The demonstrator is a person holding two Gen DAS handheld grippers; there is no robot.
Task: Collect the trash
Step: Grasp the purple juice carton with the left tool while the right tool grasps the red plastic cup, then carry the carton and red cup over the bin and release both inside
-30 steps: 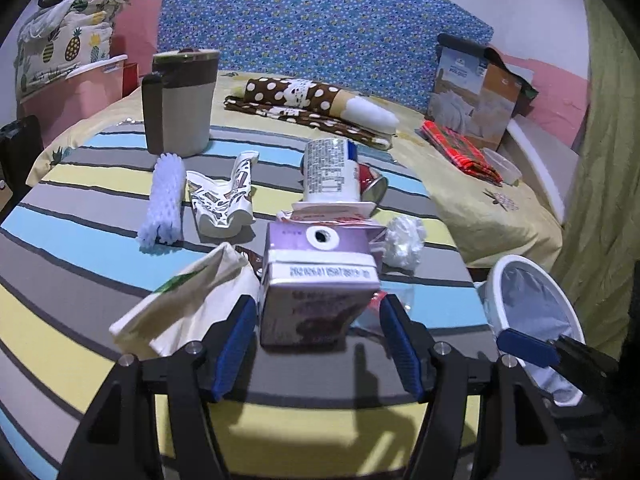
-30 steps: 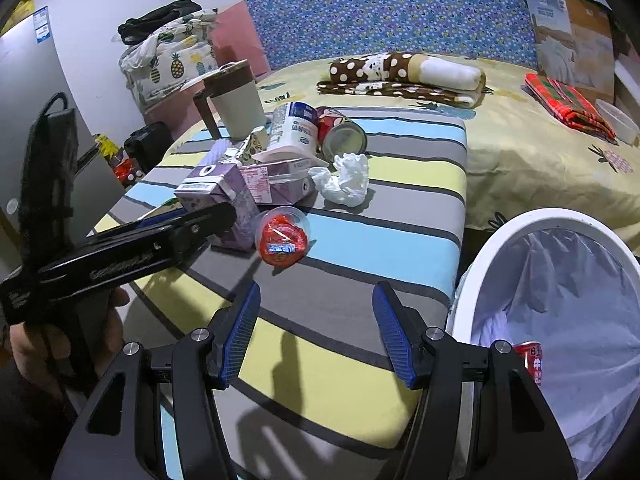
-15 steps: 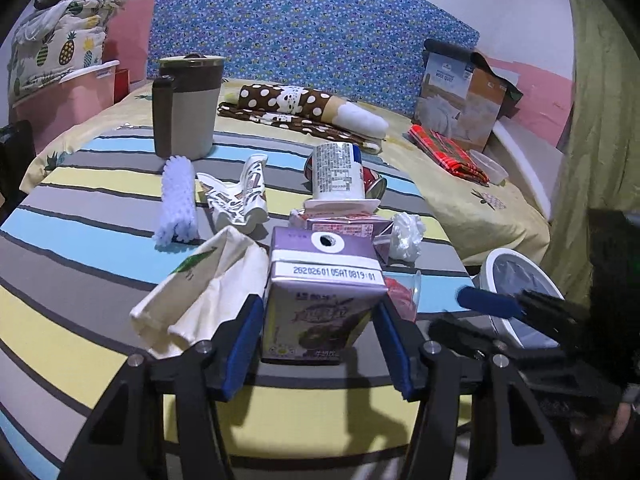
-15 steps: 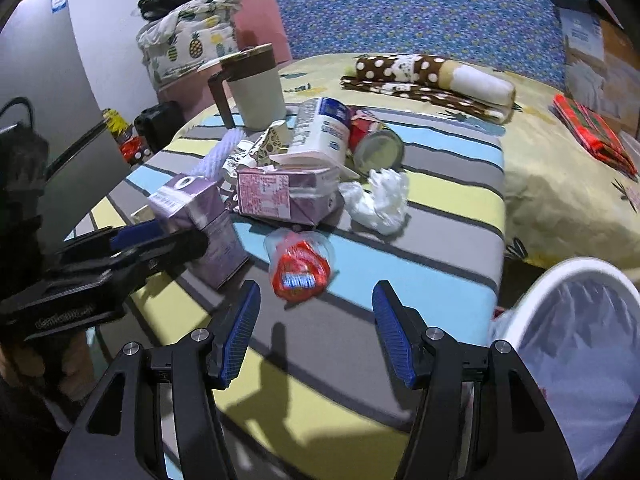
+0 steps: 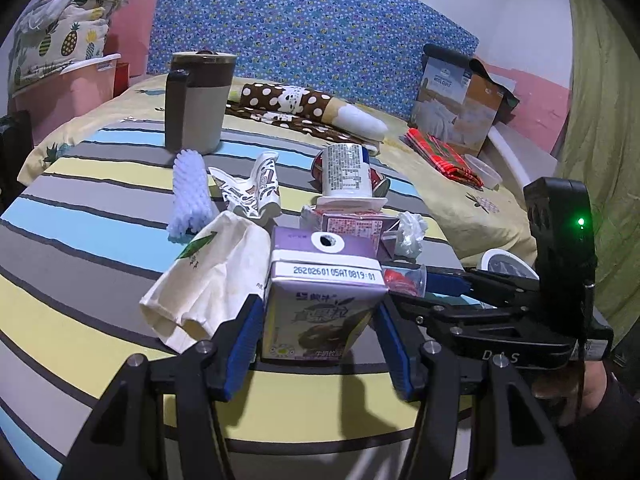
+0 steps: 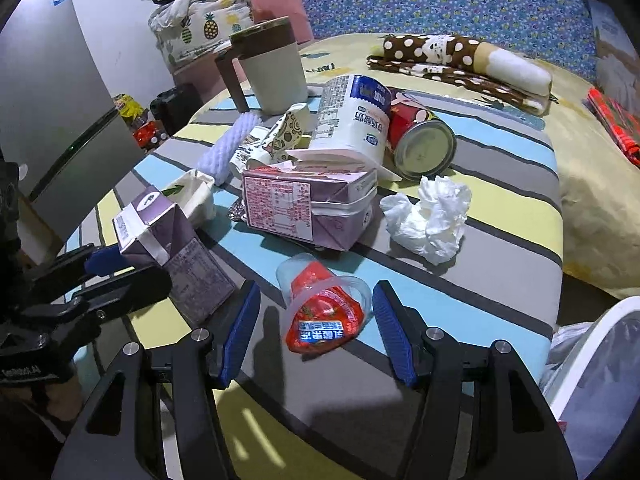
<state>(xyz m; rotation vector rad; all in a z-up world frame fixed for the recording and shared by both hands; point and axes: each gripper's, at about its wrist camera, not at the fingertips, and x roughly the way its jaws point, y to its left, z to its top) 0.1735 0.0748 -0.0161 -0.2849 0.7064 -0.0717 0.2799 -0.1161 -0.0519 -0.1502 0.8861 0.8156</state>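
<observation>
While the left hand-held gripper straddles the upright purple milk carton on the striped tabletop, its blue pads sit just beside the carton's sides, and I cannot tell whether they press on it. The right hand-held gripper has just been closing, with the clear jelly cup with a red lid lying on its side between its pads, untouched. A white trash bin stands just past the tabletop's right edge.

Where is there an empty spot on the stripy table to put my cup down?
The striped table is bare right of the crumpled tissue, toward the edge. It is crowded from the brown-lidded mug down to the purple carton.
</observation>
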